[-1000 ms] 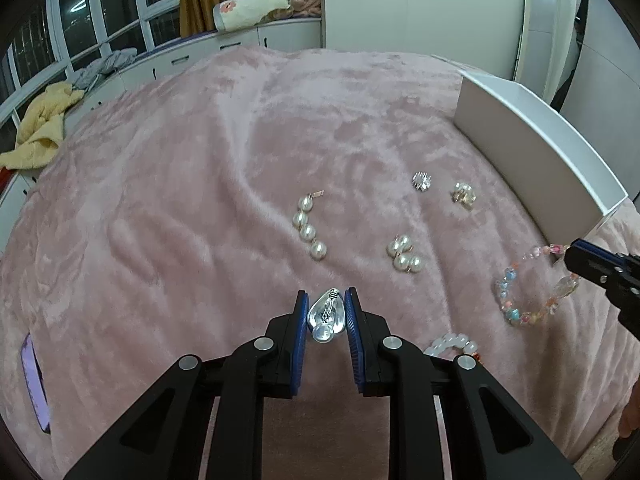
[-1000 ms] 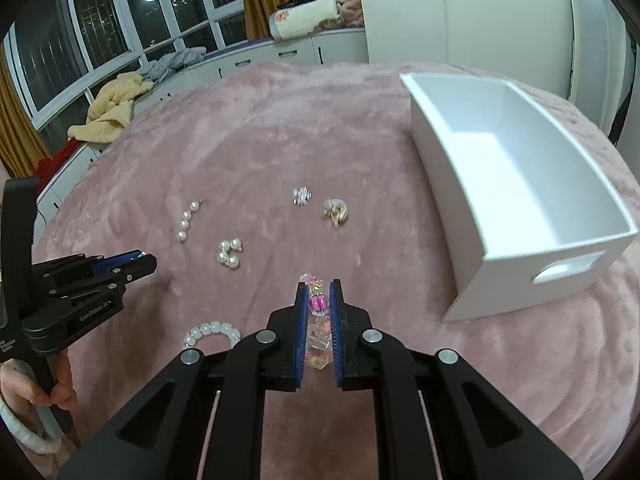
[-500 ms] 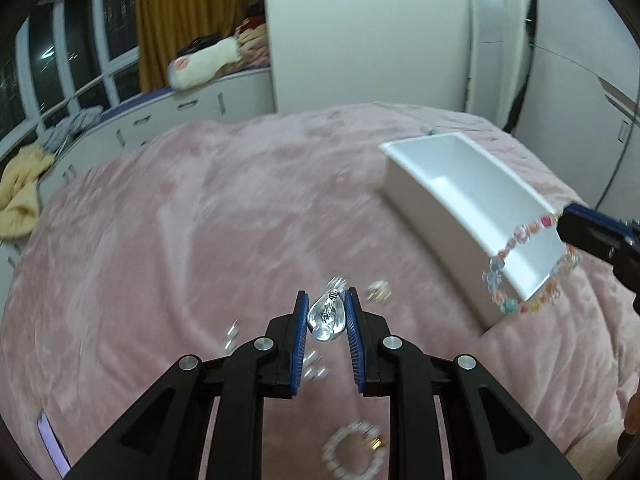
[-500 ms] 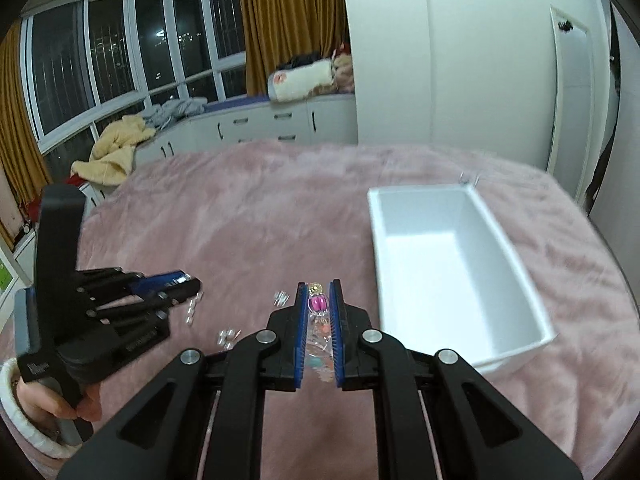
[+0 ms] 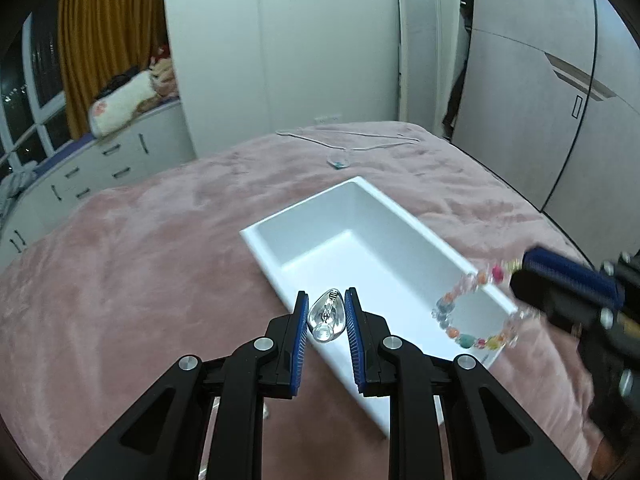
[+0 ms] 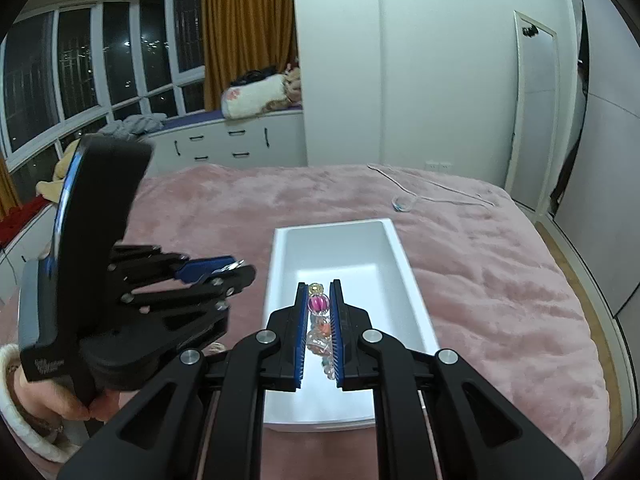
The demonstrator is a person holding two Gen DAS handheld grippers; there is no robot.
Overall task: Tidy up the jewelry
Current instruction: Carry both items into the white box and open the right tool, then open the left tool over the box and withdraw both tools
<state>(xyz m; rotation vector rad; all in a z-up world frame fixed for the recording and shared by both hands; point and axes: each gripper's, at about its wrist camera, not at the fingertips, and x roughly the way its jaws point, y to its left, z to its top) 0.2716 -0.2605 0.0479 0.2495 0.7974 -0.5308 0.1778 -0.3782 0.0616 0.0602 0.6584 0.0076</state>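
Observation:
My left gripper (image 5: pixel 327 305) is shut on a silver teardrop pendant (image 5: pixel 326 316), held above the near left rim of the white box (image 5: pixel 280 276). My right gripper (image 6: pixel 319 300) is shut on a colourful bead bracelet (image 6: pixel 319 304), held over the white box (image 6: pixel 408 280). In the left wrist view the bracelet (image 5: pixel 472 312) hangs as a loop from the right gripper (image 5: pixel 532 268) over the box's right end. In the right wrist view the left gripper (image 6: pixel 236 270) is at the left, beside the box. The box looks empty inside.
The box stands on a pink plush blanket (image 5: pixel 140 264) that covers the bed. A thin white cable and a small clear item (image 5: pixel 340 160) lie at the far edge. White drawers (image 6: pixel 228 144), windows and a wardrobe lie beyond the bed.
Both grippers have risen from the blanket and swung right over the white box, each still holding its piece. The loose pearls and earrings have dropped out of view.

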